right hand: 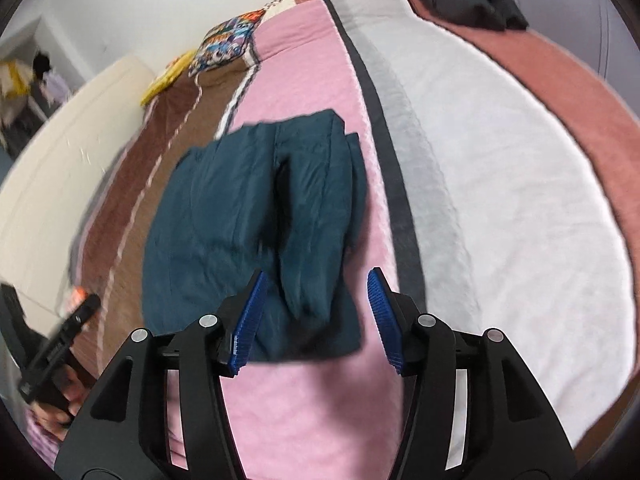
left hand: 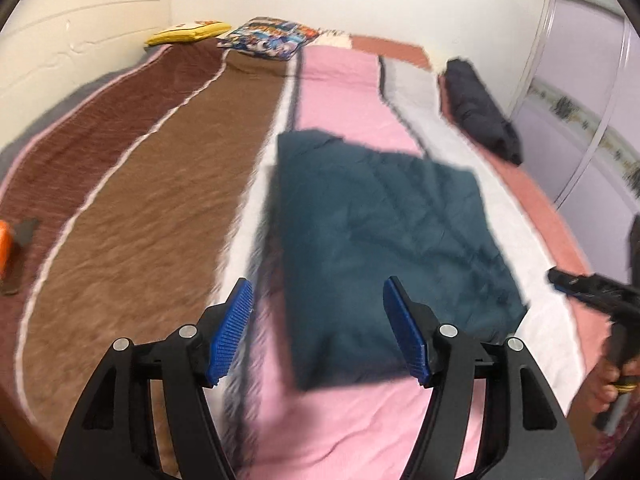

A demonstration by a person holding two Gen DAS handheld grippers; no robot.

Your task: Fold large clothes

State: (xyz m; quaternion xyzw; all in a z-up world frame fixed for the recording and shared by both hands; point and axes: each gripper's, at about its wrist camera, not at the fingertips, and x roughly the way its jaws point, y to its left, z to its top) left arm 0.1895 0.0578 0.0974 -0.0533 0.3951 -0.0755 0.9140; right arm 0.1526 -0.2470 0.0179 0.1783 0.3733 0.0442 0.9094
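A dark teal garment point(left hand: 384, 248) lies folded into a thick rectangle on the pink stripe of the bed's blanket point(left hand: 340, 92). My left gripper point(left hand: 317, 292) hovers above its near left corner, jaws open, nothing between the blue pads. In the right wrist view the same garment point(right hand: 256, 216) shows a deep crease down its middle. My right gripper point(right hand: 318, 276) stands open over its near right corner without pressing the cloth. A hand point(left hand: 616, 376) holds the right tool at the left wrist view's right edge.
A pile of dark clothing point(left hand: 480, 112) sits near the far right edge of the bed. A yellow pillow point(left hand: 188, 34) and a patterned pillow point(left hand: 268, 38) lie at the head. A cream headboard point(left hand: 80, 40) runs along the left; lilac wardrobe doors point(left hand: 580, 120) stand on the right.
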